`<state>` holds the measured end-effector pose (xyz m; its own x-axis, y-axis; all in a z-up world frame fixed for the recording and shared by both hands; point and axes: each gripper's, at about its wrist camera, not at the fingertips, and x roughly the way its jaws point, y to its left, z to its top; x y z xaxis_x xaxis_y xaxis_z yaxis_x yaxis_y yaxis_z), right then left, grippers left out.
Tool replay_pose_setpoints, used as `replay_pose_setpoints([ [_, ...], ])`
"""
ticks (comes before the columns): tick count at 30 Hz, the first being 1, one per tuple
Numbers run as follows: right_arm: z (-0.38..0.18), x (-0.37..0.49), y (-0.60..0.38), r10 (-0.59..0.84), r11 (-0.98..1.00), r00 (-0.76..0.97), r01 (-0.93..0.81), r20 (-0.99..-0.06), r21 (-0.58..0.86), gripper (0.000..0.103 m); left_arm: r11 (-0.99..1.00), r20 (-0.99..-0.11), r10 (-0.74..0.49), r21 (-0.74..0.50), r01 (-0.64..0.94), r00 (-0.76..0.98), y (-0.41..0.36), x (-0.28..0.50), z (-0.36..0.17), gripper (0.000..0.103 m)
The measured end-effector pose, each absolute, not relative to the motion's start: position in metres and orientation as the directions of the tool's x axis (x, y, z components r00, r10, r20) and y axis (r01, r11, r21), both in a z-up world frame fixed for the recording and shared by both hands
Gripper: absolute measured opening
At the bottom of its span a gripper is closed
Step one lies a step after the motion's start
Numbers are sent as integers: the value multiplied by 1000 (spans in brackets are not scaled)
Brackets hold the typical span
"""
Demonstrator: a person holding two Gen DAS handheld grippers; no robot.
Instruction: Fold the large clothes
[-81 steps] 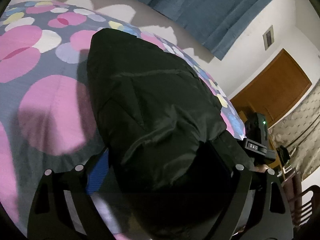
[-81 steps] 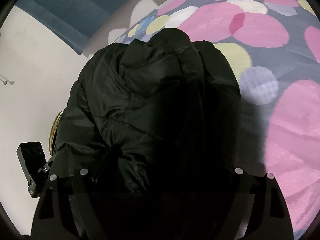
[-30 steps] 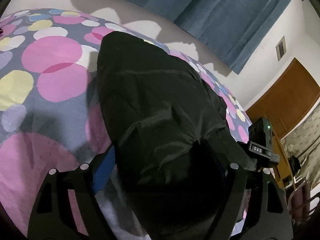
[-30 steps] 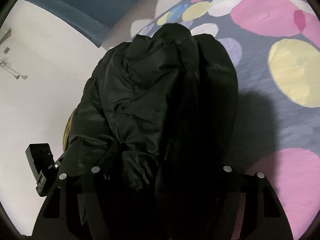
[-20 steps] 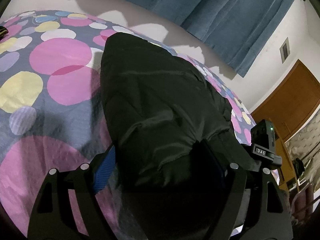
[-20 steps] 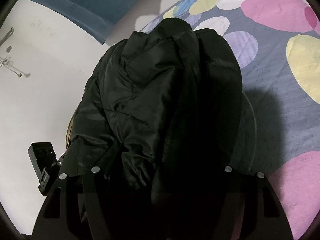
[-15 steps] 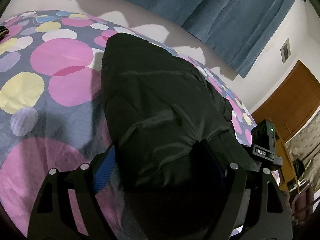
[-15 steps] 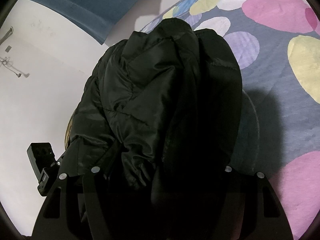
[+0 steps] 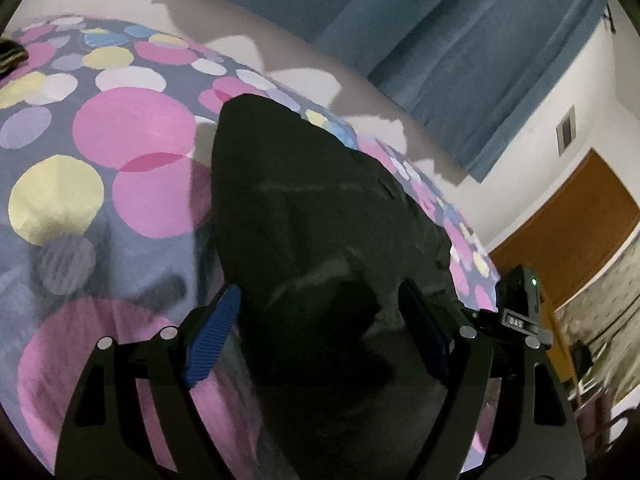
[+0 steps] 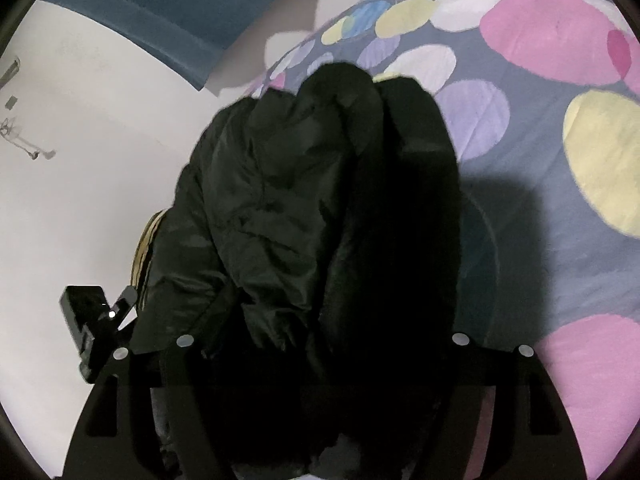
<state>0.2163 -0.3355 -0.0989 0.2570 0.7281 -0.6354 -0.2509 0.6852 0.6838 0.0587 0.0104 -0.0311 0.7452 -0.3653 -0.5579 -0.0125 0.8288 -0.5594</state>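
A black puffy jacket (image 9: 312, 208) lies bunched in a thick roll on the dotted bed cover (image 9: 132, 128). Its near end sits between the jaws of my left gripper (image 9: 320, 292). The blue pads (image 9: 212, 336) press on its two sides, so the gripper is shut on the jacket. In the right wrist view the jacket (image 10: 288, 184) fills the whole gap of my right gripper (image 10: 332, 304) and hides its pads. Those jaws are opening while the bulk still bulges against the fingers (image 10: 468, 364). Both grippers hold the same end, side by side.
The bed cover (image 10: 540, 220) spreads far beyond the jacket. A blue curtain (image 9: 460, 40) hangs behind the bed, and a wooden door (image 9: 568, 232) stands at the right. A dark striped thing (image 9: 10, 54) lies at the bed's far left edge.
My left gripper has drawn back and risen a little with the jacket, so more bed and curtain show. The right view is almost unchanged, and its fingers stand slightly wider.
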Motion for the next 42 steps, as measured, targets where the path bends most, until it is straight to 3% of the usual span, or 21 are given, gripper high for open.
replay_pose_setpoints([
  [9, -83, 209, -346, 678, 735, 238, -255, -696, 629, 75, 786, -574, -437, -618, -15, 692, 19, 90, -53, 81],
  [14, -64, 223, -366, 655, 754, 335, -230, -677, 615, 82, 779, -576, -436, -627, -30, 691, 24, 100, -56, 82],
  [20, -85, 268, -339, 660, 751, 307, -225, -686, 621, 83, 795, -595, -418, -605, -40, 687, 19, 111, -55, 86],
  [22, -91, 276, -328, 648, 762, 293, -236, -703, 603, 78, 807, -605, -406, -589, -42, 685, 17, 112, -54, 84],
  [23, -96, 279, -324, 646, 763, 283, -232, -708, 603, 66, 820, -616, -393, -571, -44, 683, 15, 115, -53, 81],
  [25, -102, 281, -323, 649, 761, 274, -212, -710, 613, 60, 851, -645, -360, -524, -47, 674, 9, 121, -53, 76],
  [30, -114, 286, -329, 664, 744, 291, -170, -689, 646, 59, 899, -679, -291, -435, -51, 674, -4, 134, -54, 74],
  [36, -96, 257, -337, 660, 748, 300, -179, -689, 639, 72, 857, -649, -335, -511, -65, 683, 6, 102, -45, 75],
  [38, -87, 238, -341, 658, 751, 298, -198, -692, 629, 80, 842, -628, -363, -538, -47, 688, 2, 81, -42, 82],
  [42, -81, 206, -345, 670, 742, 275, -219, -690, 633, 83, 850, -609, -388, -527, 12, 692, -13, 47, -38, 88],
])
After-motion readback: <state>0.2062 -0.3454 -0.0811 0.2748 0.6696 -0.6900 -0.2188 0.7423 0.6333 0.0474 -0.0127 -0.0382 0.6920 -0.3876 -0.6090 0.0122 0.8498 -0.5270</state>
